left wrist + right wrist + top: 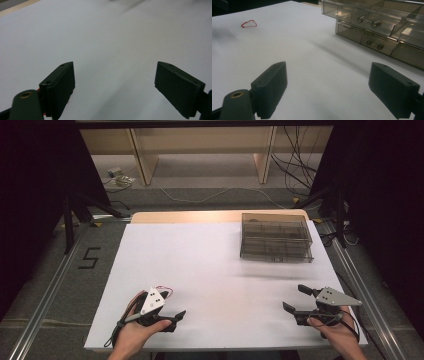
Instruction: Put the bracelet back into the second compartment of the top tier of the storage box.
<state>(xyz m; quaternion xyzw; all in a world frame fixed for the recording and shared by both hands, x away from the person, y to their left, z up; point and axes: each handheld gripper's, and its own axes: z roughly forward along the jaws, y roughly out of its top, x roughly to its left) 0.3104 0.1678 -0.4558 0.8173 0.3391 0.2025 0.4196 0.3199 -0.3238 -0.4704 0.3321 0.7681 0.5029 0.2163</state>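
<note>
Both the left gripper (170,316) and right gripper (296,300) are hovering near the table's (200,260) front edge, jaws gaping wide and empty; a smoky plastic drawer box (276,238) is sitting by the far right corner.

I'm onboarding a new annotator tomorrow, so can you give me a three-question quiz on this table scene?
1. True or false: the left gripper is shut on a small part.
2. Where on the table does the smoky clear drawer box stand? A) near left corner B) far right C) dead centre
3. Fill in: in the right gripper view, the drawer fronts carry small metal ____.

Key
1. False. Its jaws stand wide apart over bare white surface; the right gripper is open too.
2. B.
3. Handles, one on each of the two drawers facing that camera.
</note>
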